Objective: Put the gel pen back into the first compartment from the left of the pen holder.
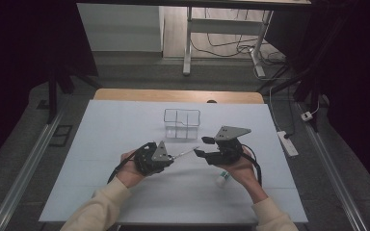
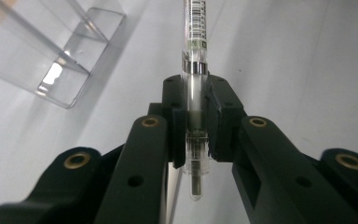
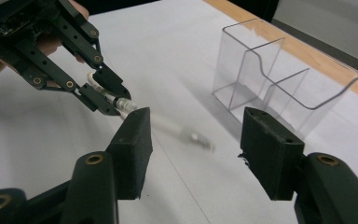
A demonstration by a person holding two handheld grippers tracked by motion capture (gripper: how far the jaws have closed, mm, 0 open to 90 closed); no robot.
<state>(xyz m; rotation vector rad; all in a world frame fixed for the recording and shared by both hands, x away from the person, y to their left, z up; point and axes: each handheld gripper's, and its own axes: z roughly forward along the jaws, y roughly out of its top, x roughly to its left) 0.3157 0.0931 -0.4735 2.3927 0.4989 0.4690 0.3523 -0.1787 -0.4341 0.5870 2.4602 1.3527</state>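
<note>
High view: pen (image 1: 185, 153) tip apparently rightward

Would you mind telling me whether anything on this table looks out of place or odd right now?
One thing stands out: a small white cap lies loose on the white table below the right gripper, apart from the pen clamped in the left gripper. The clear organizer stands upright.

My matt black plastic tongs (image 2: 196, 140) grip a glossy clear pen (image 2: 195, 42); the organiser (image 3: 279, 79) is clear, glossy plastic.

Clear pen (image 2: 195, 56), uncapped; clamped near its back end
</note>
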